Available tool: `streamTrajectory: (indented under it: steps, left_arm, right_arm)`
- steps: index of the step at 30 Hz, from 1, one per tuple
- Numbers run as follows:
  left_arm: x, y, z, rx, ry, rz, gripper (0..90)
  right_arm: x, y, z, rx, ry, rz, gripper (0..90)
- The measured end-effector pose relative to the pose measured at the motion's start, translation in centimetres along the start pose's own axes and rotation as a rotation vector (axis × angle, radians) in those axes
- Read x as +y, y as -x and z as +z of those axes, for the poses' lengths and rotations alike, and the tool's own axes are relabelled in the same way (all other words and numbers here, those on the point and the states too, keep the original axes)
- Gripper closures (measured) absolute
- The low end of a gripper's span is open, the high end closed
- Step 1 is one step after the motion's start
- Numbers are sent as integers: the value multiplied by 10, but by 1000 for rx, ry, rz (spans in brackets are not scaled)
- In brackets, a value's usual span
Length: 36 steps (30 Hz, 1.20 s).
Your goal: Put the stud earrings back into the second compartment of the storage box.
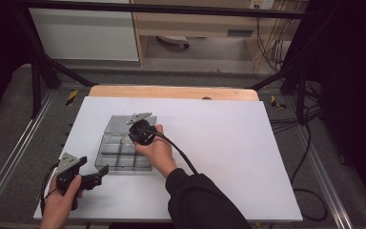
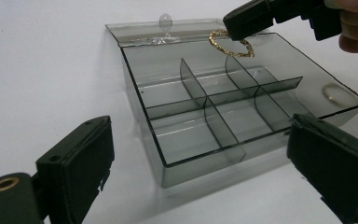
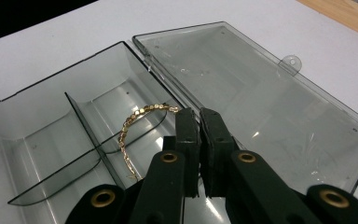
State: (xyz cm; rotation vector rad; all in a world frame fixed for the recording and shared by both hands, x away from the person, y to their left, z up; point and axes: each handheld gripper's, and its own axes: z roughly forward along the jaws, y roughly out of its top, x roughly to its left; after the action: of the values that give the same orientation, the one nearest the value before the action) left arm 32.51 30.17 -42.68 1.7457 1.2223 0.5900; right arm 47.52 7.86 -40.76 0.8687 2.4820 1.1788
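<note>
The worktop (image 1: 228, 138) is covered white, with a wooden edge along its far side. On it sits a clear compartment box (image 2: 223, 135), lid (image 3: 261, 98) folded back flat beside it, thin dividers splitting the tray. A small ring (image 2: 332, 92) lies in an end compartment. Nothing stands between the grippers and the box.

The right gripper (image 3: 199, 119) hangs over the tray, pointing steeply down from a hand (image 1: 158, 151) reaching in from the near side – its jaws clenched on one end of a gold chain bracelet (image 3: 133, 123), which curves down over a divider.

The left gripper (image 1: 97, 175) rests low at the box's near corner, held roughly level – jaws released wide, with nothing between them.
</note>
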Motion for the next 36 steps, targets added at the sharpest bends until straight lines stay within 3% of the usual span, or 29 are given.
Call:
streamTrajectory:
  steps: [6, 8, 9, 13, 19, 23, 34, 36]
  left_arm:
    - [0, 1, 1, -7, -4, 3, 78]
    - [0, 1, 1, -8, -5, 4, 77]
    - [0, 1, 1, -9, -7, 4, 77]
    - [-1, 1, 1, -10, -12, 8, 77]
    - [-1, 1, 1, -11, -10, 6, 77]
    - [-1, 1, 1, -9, -11, 7, 77]
    - [-1, 1, 1, -5, -17, 11, 77]
    - [-1, 1, 1, -6, -17, 11, 77]
  right_arm:
    - [0, -4, 4, 4, -8, -6, 873]
    - [-1, -5, 5, -5, -10, -2, 846]
    - [-1, -4, 6, -5, 3, 27, 764]
    - [0, -6, 1, -7, 11, 24, 724]
    - [4, -5, -19, 0, 46, 26, 623]
    - [1, -4, -38, 3, 62, 42, 458]
    - [-20, 15, -73, -64, 68, 99, 176]
    - [-23, 17, -75, -70, 69, 105, 158]
